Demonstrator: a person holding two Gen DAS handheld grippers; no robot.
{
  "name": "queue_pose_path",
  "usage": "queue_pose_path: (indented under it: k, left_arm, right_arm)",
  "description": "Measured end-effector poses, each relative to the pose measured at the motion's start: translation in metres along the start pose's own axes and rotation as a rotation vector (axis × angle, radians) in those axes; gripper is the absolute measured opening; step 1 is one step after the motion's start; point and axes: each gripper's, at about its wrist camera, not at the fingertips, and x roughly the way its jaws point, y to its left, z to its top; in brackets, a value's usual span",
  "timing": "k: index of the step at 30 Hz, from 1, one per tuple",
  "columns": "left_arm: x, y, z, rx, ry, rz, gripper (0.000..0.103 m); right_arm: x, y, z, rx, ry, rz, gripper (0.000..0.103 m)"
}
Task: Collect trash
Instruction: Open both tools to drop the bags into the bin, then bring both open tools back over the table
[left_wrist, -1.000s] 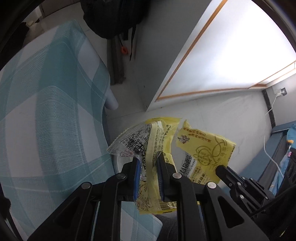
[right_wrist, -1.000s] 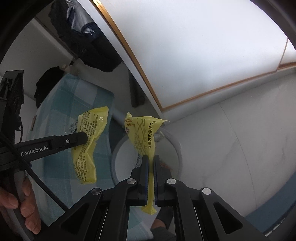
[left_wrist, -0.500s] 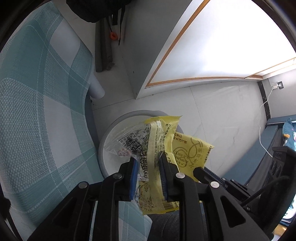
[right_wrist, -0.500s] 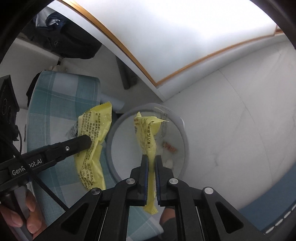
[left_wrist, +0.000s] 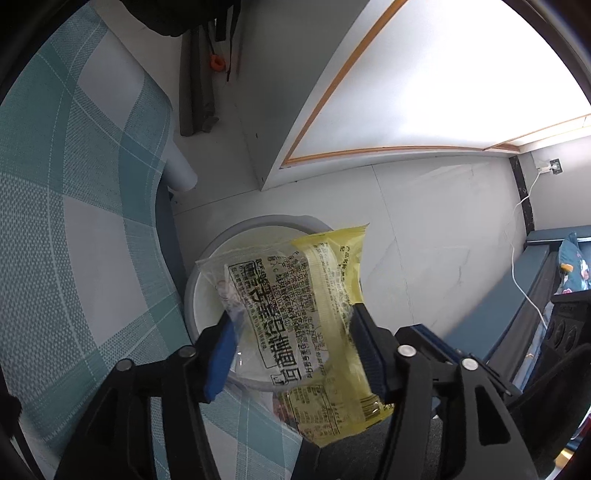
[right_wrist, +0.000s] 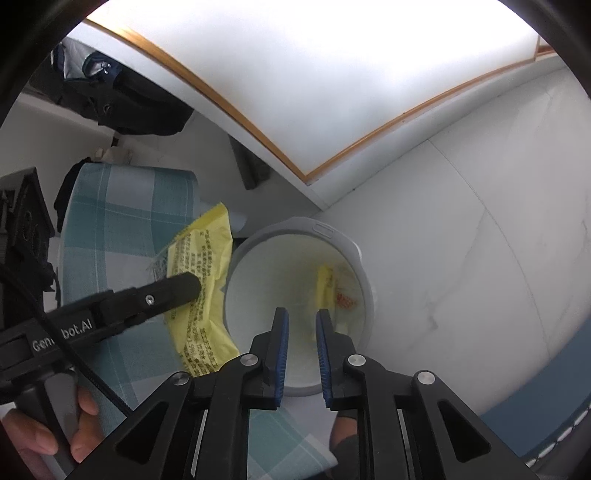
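A round bin (left_wrist: 258, 225) with a grey rim and white liner stands on the floor below both grippers. My left gripper (left_wrist: 291, 321) hangs over it, its jaws opening wide. A yellow and clear printed wrapper (left_wrist: 295, 314) lies loose between the blue pads. In the right wrist view that wrapper (right_wrist: 199, 284) shows beside the left gripper's fingers (right_wrist: 173, 291), over the bin's rim (right_wrist: 295, 225). My right gripper (right_wrist: 299, 314) points into the bin, its jaws opening with nothing between them. A second yellow wrapper (right_wrist: 325, 288) lies inside the bin near a small red scrap (right_wrist: 345, 301).
A table with a teal checked cloth (left_wrist: 74, 184) borders the bin on the left. A person's hand (right_wrist: 85, 417) holds the left gripper's handle. A dark bag (right_wrist: 122, 103) sits beyond the table. A white cable (left_wrist: 524, 206) runs to a wall socket, beside blue furniture (left_wrist: 517, 295).
Both grippers have sunk toward the bin. The left jaws spread apart and its wrapper hangs loose. The right jaws parted and their yellow wrapper dropped into the bin.
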Motion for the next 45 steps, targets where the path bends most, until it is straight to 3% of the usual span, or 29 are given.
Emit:
queue_pose_path:
  k: [2, 5, 12, 17, 22, 30, 36, 45]
  left_arm:
    - [-0.001, 0.000, 0.000, 0.004, -0.009, 0.005, 0.063]
    - [-0.004, 0.001, -0.001, 0.004, -0.009, -0.003, 0.073]
    - [-0.007, 0.001, -0.003, 0.013, -0.016, 0.006, 0.073]
    - [-0.031, -0.005, -0.014, 0.052, -0.088, 0.008, 0.073]
    - [-0.066, -0.010, -0.026, 0.084, -0.199, 0.060, 0.073]
    - [-0.135, 0.013, -0.057, -0.011, -0.422, 0.090, 0.073]
    - [-0.185, 0.033, -0.090, -0.038, -0.565, 0.117, 0.073]
    - [-0.245, 0.055, -0.143, -0.080, -0.759, 0.141, 0.079]
  right_arm:
    - [-0.003, -0.002, 0.001, 0.017, -0.014, -0.003, 0.029]
    - [-0.014, -0.003, 0.002, 0.027, -0.044, 0.006, 0.031]
    - [-0.045, -0.002, -0.003, 0.011, -0.158, -0.011, 0.042]
    - [-0.056, -0.007, -0.002, 0.040, -0.204, -0.036, 0.042]
    - [-0.087, -0.003, -0.006, 0.021, -0.317, -0.046, 0.044]
    - [-0.142, 0.033, -0.016, -0.083, -0.467, 0.031, 0.044]
    - [-0.177, 0.080, -0.046, -0.259, -0.525, 0.068, 0.050]
    - [-0.226, 0.136, -0.096, -0.403, -0.610, 0.121, 0.062]
